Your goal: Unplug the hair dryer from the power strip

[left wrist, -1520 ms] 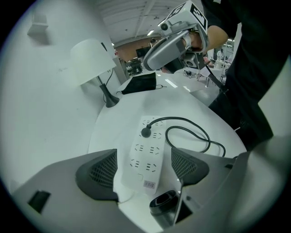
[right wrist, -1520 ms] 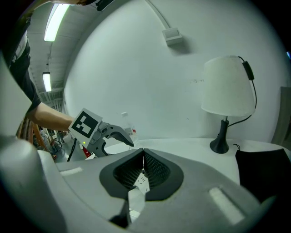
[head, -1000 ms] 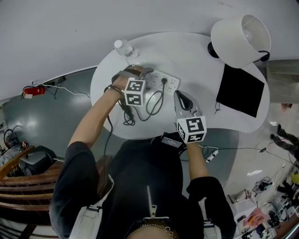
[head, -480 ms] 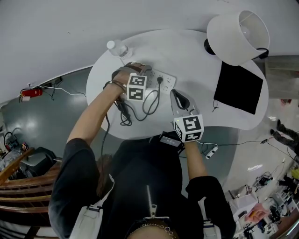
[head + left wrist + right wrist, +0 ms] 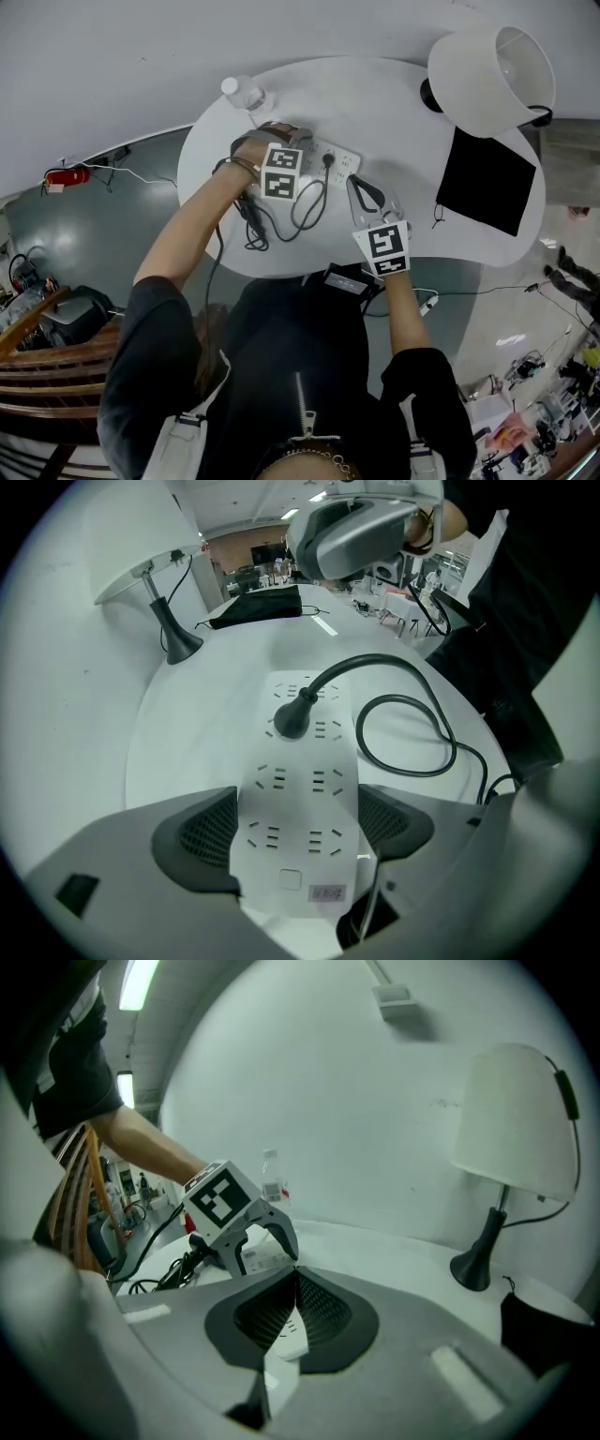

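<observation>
Round white table (image 5: 403, 103). White-shaded lamp (image 5: 489, 67) at its far right edge, with a black cloth (image 5: 489, 180) lying flat just beside the lamp.

White power strip (image 5: 298, 752) lies mid-table. Left gripper (image 5: 298, 803) sits over the strip's near end, with one pad (image 5: 202, 841) against each long edge. The jaws appear clamped on the strip.

Right gripper (image 5: 295, 1274) is raised just right of the strip. Its jaws are pressed together at the tips with nothing between them.

Black cord (image 5: 412, 766) loops on the table beside the strip and runs to the black plug (image 5: 292, 719). The plug is seated in a socket past the left gripper.

Dark bundle (image 5: 251, 214) lies by the left hand. It is possibly the dryer body, but the view is unclear.

Clear bottle (image 5: 239, 91) stands at the far left edge.
</observation>
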`<action>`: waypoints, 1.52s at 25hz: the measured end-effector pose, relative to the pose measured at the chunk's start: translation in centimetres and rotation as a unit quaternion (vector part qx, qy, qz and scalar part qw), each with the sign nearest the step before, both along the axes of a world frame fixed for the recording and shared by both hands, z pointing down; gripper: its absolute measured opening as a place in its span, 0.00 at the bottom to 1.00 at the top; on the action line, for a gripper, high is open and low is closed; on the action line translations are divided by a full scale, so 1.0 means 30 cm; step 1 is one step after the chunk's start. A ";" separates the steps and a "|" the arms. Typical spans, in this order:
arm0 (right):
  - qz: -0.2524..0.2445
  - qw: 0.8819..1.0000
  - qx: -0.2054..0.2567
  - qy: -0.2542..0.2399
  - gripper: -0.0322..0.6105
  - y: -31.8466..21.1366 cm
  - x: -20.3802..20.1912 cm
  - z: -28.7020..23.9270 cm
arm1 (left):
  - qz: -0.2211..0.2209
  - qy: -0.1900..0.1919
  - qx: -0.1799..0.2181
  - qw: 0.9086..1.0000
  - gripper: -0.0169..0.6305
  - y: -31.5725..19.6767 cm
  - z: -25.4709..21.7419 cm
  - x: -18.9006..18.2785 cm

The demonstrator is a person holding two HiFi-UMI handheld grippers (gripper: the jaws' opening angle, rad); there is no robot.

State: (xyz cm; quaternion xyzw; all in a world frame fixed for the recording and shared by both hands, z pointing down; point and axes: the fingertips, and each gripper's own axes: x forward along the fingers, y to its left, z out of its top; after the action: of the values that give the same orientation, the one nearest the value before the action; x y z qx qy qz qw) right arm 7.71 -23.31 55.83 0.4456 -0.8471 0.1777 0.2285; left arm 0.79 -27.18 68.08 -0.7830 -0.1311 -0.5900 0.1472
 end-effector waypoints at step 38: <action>-0.289 0.931 0.100 0.201 0.21 -0.043 -0.186 0.256 | 0.023 -0.019 0.001 1.000 0.64 0.010 0.034 0.002</action>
State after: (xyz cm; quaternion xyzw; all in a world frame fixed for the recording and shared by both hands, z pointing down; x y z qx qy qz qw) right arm 2.12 -24.59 63.51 0.2284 -0.8888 -0.0751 0.3902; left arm 0.86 -26.87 69.09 -0.7683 -0.1510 -0.6012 0.1595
